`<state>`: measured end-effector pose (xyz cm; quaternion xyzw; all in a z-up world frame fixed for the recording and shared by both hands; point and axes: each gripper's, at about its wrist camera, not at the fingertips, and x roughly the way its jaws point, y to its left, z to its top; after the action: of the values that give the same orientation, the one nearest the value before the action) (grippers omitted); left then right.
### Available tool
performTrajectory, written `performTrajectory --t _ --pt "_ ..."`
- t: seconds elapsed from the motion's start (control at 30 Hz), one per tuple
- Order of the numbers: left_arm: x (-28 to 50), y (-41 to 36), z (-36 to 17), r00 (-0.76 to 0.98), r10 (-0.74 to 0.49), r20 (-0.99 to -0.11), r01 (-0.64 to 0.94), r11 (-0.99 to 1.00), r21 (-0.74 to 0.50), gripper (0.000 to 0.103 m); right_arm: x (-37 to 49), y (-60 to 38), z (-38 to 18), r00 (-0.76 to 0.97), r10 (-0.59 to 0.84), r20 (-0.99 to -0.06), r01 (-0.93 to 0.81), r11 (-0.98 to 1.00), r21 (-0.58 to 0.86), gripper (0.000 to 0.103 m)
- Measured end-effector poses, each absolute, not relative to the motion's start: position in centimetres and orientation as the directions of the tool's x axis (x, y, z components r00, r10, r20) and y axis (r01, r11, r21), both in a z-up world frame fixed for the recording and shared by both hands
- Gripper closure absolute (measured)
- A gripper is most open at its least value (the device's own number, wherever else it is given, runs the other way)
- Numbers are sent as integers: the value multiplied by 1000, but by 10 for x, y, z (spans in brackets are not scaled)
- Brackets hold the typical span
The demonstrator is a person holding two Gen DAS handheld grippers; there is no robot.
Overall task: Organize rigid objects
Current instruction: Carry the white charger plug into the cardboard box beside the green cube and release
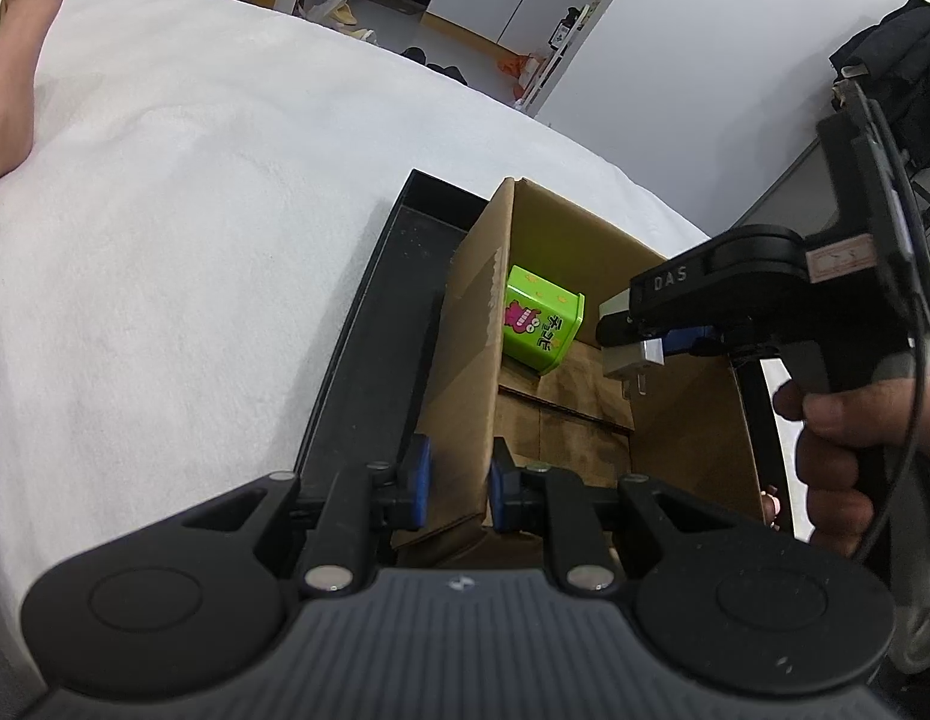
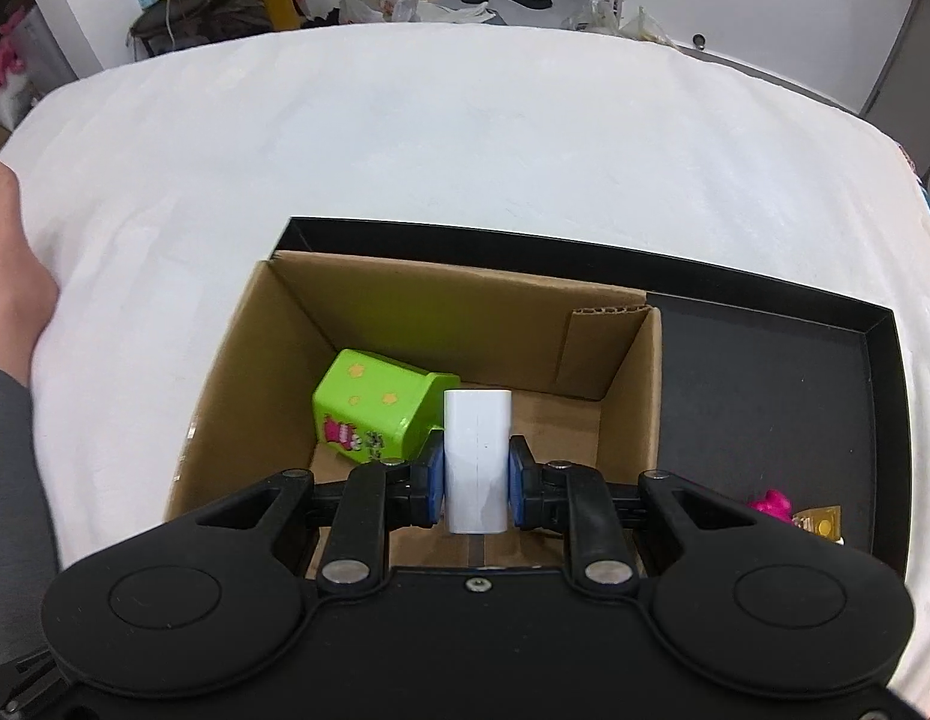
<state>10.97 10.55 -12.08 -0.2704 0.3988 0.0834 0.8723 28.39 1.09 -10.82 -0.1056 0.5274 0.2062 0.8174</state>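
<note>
In the left wrist view, the left gripper (image 1: 459, 483) is seen closed on the near wall of the cardboard box (image 1: 471, 324), its blue pads pinching the wall edge from either side. The box stands in a black tray (image 1: 369, 324) on the white cloth (image 1: 195, 240). A green tin (image 1: 540, 327) lies on its side at the far left of the box floor. To the right, the right gripper (image 1: 636, 339) is held above the box interior with a white plug adapter (image 1: 630, 360) clamped in it, metal prongs pointing down. Should the pinch on the thin wall slip or be pulled, the box could be tilted or dragged within the tray and the drop spoiled.

In the right wrist view, the right gripper (image 2: 477, 480) is shown closed tightly on the adapter (image 2: 477, 456), which stands upright between the pads over the box floor, just right of the green tin (image 2: 375, 414). A pink object (image 2: 771, 504) and a gold one (image 2: 819, 522) remain in the tray at the near right. If released from this height, the adapter may strike the tin, bounce, or land on its prongs; a lower release is judged safer.
</note>
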Motion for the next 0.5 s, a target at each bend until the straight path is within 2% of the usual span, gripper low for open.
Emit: performTrajectory --t 0.5 --pt "108 105 -120 670 -65 -739 -362 841 -402 85 275 3 -86 372 245 -895 -448 892 58 79"
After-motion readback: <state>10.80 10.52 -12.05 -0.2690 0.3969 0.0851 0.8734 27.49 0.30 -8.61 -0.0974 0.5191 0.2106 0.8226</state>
